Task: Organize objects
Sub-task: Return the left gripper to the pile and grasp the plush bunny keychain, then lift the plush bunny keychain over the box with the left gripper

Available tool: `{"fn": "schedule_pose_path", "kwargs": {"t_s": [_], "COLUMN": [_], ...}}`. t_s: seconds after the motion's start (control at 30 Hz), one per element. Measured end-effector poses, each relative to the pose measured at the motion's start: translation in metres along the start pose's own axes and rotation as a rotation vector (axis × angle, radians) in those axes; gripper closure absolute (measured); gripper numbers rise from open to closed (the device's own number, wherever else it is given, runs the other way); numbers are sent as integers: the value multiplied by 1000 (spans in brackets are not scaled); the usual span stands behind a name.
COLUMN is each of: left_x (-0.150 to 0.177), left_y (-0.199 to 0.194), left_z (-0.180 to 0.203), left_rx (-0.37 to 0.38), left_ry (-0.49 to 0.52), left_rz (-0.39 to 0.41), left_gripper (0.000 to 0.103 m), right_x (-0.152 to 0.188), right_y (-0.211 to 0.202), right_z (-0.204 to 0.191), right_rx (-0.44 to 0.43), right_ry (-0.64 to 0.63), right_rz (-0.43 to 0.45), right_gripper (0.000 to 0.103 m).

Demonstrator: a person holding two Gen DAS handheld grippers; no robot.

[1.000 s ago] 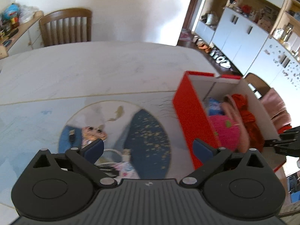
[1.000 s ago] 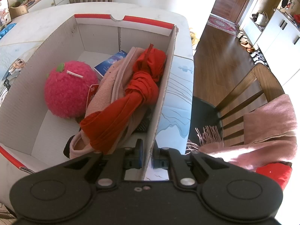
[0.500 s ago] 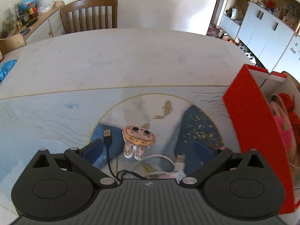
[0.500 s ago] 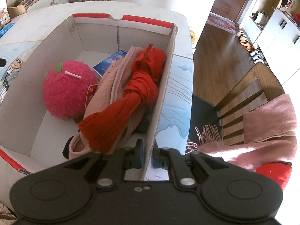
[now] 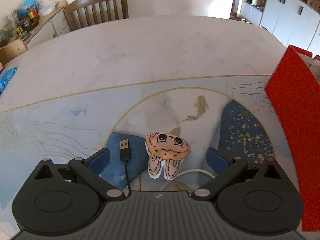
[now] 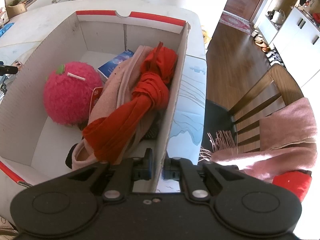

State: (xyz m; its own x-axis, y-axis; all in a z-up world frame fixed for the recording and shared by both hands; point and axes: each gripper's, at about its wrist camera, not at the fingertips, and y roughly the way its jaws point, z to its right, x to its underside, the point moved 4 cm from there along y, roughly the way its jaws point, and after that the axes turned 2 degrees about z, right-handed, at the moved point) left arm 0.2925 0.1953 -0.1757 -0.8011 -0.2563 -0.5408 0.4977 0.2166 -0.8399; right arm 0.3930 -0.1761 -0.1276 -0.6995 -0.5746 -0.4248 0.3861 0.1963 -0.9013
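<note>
Left wrist view: left gripper gapes wide, holding nothing; rabbit plush and black USB cable lie on the table mat between its fingers.

Right wrist view: right gripper pinches the cardboard box wall; pink plush ball and red scarf lie inside.

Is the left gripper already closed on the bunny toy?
No. The left gripper is open, its blue pads standing apart on either side of the bunny toy, which lies on the table.
</note>
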Motion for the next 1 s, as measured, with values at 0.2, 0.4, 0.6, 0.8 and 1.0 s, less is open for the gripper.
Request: {"fn": "schedule_pose_path", "kwargs": {"t_s": [0.2,0.4,0.6,0.8,1.0], "left_x": [4,1,-1,2,2], "left_y": [8,9,9,11,0], "left_z": [6,11,15,15,12], "left_rx": [-5,4,-7,-31,-29], "left_ry": [35,27,46,55,40], "left_rz": [-3,18,15,-4,18], "left_gripper": [1,6,31,54,56], "right_x": [0,1,1,1,0], "right_y": [3,3,4,5,5], "right_z": [0,0,0,-1,-1], "right_rx": [6,5,9,9,8], "right_ry": [3,3,1,-1,0], "right_rz": [-6,-5,-4,-3,-1], "right_gripper": [95,96,97,97,97]}}
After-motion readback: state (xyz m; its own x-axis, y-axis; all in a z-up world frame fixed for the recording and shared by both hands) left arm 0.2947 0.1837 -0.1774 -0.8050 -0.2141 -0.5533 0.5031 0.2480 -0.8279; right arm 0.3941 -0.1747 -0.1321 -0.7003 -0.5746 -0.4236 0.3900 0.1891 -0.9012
